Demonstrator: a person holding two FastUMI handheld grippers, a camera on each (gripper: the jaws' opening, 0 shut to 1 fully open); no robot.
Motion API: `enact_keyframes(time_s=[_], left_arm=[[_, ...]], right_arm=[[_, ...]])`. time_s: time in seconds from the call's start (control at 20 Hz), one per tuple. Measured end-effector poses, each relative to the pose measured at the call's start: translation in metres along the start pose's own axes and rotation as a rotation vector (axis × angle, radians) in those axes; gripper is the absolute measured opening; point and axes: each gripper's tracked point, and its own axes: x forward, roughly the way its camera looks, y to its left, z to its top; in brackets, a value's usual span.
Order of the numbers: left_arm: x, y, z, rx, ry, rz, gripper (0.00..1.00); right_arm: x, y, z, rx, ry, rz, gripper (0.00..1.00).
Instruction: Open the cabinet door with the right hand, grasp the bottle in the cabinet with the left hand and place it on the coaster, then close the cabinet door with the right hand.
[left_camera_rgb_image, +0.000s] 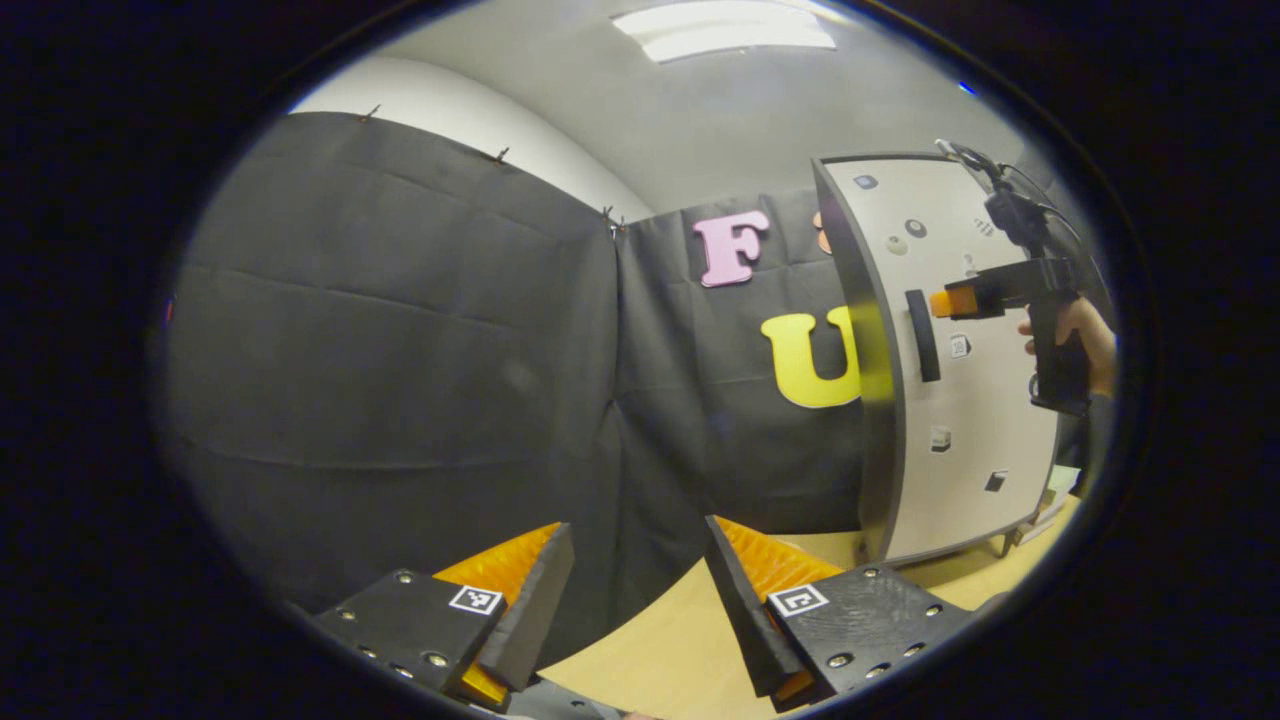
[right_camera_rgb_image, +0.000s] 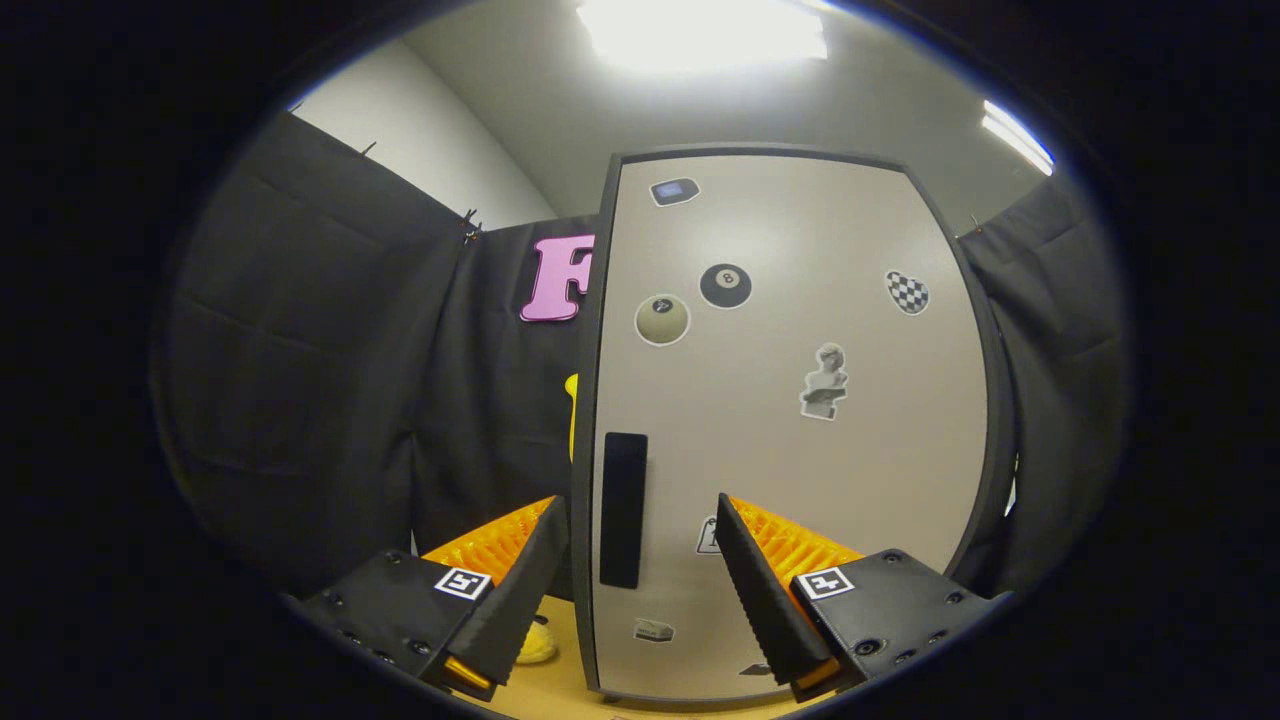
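Observation:
A pale cabinet (right_camera_rgb_image: 800, 450) with stickers on its shut door stands right in front of me in the right gripper view, so its inside is hidden. Its dark vertical handle (right_camera_rgb_image: 623, 508) lies in line with the gap of my right gripper (right_camera_rgb_image: 640, 560), which is open and a little short of the door. In the left gripper view the same cabinet (left_camera_rgb_image: 950, 450) stands at the right, and a hand holds the right gripper (left_camera_rgb_image: 942, 302) just beside the handle (left_camera_rgb_image: 922, 335). My left gripper (left_camera_rgb_image: 638, 550) is open with nothing between its fingers, low over the table.
The wooden table (left_camera_rgb_image: 680, 640) carries the cabinet on short legs. A small yellow object (right_camera_rgb_image: 537, 648) lies on the table left of the cabinet, partly behind my right gripper's left finger. Black cloth walls close in the back and left.

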Motion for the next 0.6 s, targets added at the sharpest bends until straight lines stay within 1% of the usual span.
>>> enact_keyframes(time_s=[0.05, 0.15, 0.2, 0.25, 0.3, 0.35, 0.4, 0.45, 0.5, 0.55, 0.6], left_arm=[[0.001, 0.006, -0.003, 0.0, 0.006, 0.011, 0.78], [0.003, 0.016, -0.007, -0.006, 0.015, 0.033, 0.78], [0.004, 0.022, -0.008, -0.007, 0.019, 0.043, 0.78], [0.003, 0.027, -0.01, -0.006, 0.021, 0.054, 0.78], [0.003, 0.032, -0.01, -0.004, 0.023, 0.066, 0.81], [0.002, 0.039, -0.012, -0.002, 0.024, 0.077, 0.78], [-0.002, 0.045, -0.015, -0.002, 0.026, 0.087, 0.78], [-0.003, 0.051, -0.017, -0.002, 0.029, 0.097, 0.81], [-0.005, 0.057, -0.018, -0.004, 0.032, 0.105, 0.81], [-0.005, 0.058, -0.019, -0.007, 0.036, 0.111, 0.81], [-0.004, 0.059, -0.019, -0.01, 0.04, 0.116, 0.78]], right_arm=[[0.01, 0.005, -0.004, 0.003, 0.025, 0.001, 0.92], [0.03, 0.014, -0.011, 0.013, 0.078, 0.009, 0.95], [0.039, 0.015, -0.015, 0.005, 0.101, 0.0, 0.94], [0.046, 0.015, -0.019, -0.005, 0.12, -0.007, 0.91], [0.052, 0.016, -0.022, -0.01, 0.134, -0.013, 0.87], [0.057, 0.017, -0.026, -0.012, 0.15, -0.018, 0.87], [0.06, 0.016, -0.026, -0.015, 0.154, -0.03, 0.81], [0.063, 0.017, -0.025, -0.021, 0.159, -0.037, 0.7], [0.066, 0.016, -0.027, -0.03, 0.171, -0.044, 0.63], [0.068, 0.016, -0.031, -0.035, 0.188, -0.047, 0.63], [0.069, 0.014, -0.032, -0.042, 0.206, -0.063, 0.65]])
